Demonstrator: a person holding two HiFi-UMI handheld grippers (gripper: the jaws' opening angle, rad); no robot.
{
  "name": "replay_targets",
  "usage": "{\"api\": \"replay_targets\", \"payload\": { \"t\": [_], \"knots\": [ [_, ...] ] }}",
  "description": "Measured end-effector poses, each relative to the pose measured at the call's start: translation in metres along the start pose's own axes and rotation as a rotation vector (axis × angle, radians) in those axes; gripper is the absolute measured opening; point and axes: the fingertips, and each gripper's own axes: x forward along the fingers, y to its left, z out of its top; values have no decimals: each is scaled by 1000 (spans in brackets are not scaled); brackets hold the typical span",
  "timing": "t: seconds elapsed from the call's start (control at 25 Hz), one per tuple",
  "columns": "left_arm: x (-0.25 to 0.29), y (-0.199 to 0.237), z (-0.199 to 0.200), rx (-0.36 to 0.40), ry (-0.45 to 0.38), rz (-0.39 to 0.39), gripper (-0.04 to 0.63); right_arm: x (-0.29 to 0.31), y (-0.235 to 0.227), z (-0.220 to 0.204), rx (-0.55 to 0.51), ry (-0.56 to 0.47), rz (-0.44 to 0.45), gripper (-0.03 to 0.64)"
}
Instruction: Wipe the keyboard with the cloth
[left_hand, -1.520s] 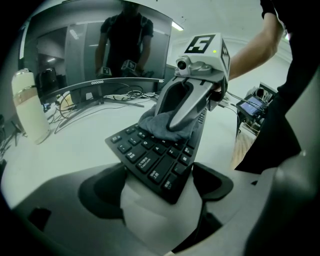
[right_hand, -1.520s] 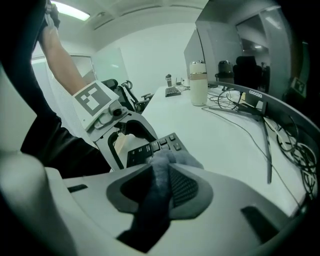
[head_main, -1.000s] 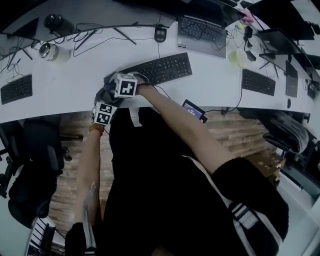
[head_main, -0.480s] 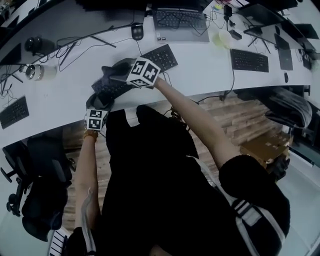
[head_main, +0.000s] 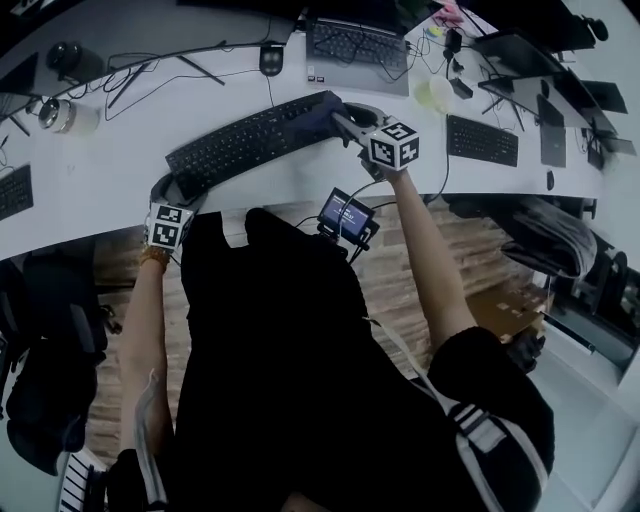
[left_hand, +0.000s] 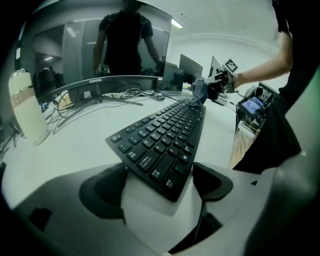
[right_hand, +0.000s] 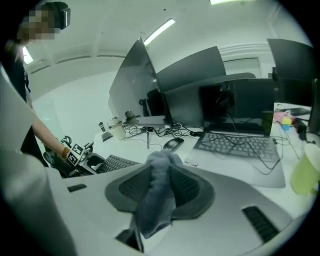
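A long black keyboard (head_main: 250, 135) lies slantwise on the white desk (head_main: 110, 150). Its near left end (left_hand: 165, 135) sits between the pads of my left gripper (head_main: 172, 195) (left_hand: 157, 185), which is shut on it. At the keyboard's far right end, my right gripper (head_main: 350, 122) (right_hand: 159, 185) pinches a grey-blue cloth (right_hand: 159, 200) (head_main: 330, 108). Its jaws have just been opening a little, with the cloth still bunched between the pads. The left gripper view shows the cloth (left_hand: 198, 90) hanging over the last keys.
A laptop (head_main: 355, 45) and a mouse (head_main: 270, 58) lie behind the keyboard, among cables. To the right are a pale cup (head_main: 437, 92) and a second keyboard (head_main: 482, 140). A small lit screen (head_main: 345, 215) hangs at the desk edge. A white bottle (left_hand: 27, 107) stands far left.
My right gripper has swept the cloth along the keyboard from its left end to its right end and rolled over. The left gripper has stayed at the left end.
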Motion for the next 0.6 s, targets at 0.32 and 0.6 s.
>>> {"api": "replay_targets", "payload": {
  "t": [0.32,0.6],
  "knots": [
    [-1,2,1,2,14,-4,413,13,-13,-33,-25,136,-105,230],
    [-2,2,0,3,20,-6,413,42,-20,-59,-39,234,-155,120]
  ]
}}
